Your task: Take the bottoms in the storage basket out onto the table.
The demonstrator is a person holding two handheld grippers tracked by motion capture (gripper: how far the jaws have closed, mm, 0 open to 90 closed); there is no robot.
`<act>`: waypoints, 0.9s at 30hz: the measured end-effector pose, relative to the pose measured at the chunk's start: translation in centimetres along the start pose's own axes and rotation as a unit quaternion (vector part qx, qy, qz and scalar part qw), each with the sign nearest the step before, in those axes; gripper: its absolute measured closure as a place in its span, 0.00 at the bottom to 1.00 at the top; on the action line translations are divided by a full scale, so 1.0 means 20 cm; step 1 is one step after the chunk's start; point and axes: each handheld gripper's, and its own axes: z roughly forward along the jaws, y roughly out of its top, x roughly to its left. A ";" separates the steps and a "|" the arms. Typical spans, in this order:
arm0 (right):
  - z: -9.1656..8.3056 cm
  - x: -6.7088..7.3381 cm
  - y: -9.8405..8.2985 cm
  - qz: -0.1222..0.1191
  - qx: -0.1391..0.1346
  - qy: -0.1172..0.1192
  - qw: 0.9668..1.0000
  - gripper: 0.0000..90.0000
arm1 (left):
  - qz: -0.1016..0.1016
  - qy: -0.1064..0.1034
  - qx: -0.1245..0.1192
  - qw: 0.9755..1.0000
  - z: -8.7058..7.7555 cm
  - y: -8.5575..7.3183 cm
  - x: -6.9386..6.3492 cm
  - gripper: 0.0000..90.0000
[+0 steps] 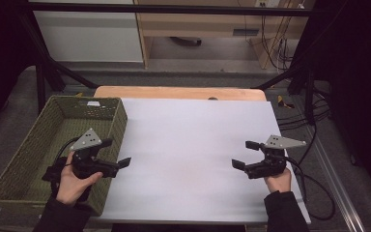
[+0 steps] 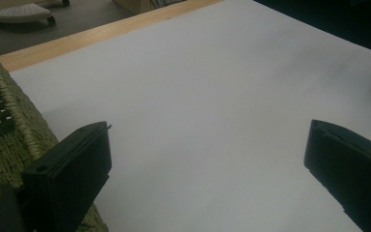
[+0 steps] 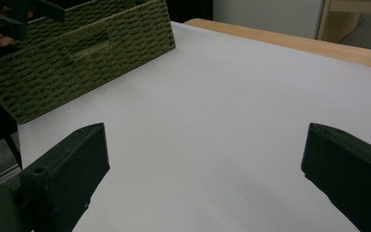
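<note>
Overhead, I held the left claw (image 1: pixel 115 152) wide and empty over the near right corner of the woven olive basket (image 1: pixel 26 150), a deep rectangular thing standing on the tabletop's left edge. My right claw (image 1: pixel 246 154), equally wide and empty, hovered above the smooth white sheet (image 1: pixel 188 145) covering the wooden tabletop (image 1: pixel 174 92). Along the left claw's blocky black jaws, coarse basket weave (image 2: pixel 0 125) sat beside matte paper (image 2: pixel 207 96). Along the right claw's jaws, the basket (image 3: pixel 77 53) stood well apart across the sheet (image 3: pixel 222 111).

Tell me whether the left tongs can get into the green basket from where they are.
Probably yes: the left tongs hang open over the woven basket's right wall, its top is open, and nothing stands between them.
</note>
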 end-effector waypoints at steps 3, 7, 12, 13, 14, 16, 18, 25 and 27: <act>0.00 0.00 0.00 0.000 -0.001 0.000 1.000 0.04 | 0.001 -0.001 -0.001 1.000 0.00 0.00 0.00 0.03; 0.00 0.00 0.00 0.000 -0.001 0.000 1.000 0.04 | 0.003 0.001 0.000 1.000 -0.01 0.00 0.00 0.03; 0.00 0.00 0.00 0.001 0.000 -0.001 1.000 0.04 | 0.006 -0.001 0.000 1.000 -0.01 0.01 0.00 0.03; 0.00 0.00 0.00 0.000 0.001 -0.001 1.000 0.04 | 0.006 -0.002 0.001 1.000 -0.01 0.01 0.00 0.03; 0.00 0.00 0.00 0.001 0.001 -0.002 1.000 0.04 | 0.006 -0.003 0.001 1.000 -0.01 0.01 0.00 0.03; 0.00 0.00 0.00 -0.001 0.001 -0.002 1.000 0.04 | 0.007 -0.003 0.003 1.000 -0.02 0.01 0.00 0.04; 0.00 0.00 0.00 -0.002 0.002 -0.001 1.000 0.04 | 0.007 -0.002 0.005 1.000 -0.02 0.01 0.00 0.04; 0.01 0.00 0.00 -0.002 0.002 -0.001 1.000 0.04 | 0.003 0.000 0.006 1.000 -0.04 0.01 0.01 0.04; 0.01 0.00 0.00 -0.001 0.003 -0.002 1.000 0.04 | 0.002 0.001 0.006 1.000 -0.05 0.01 0.01 0.04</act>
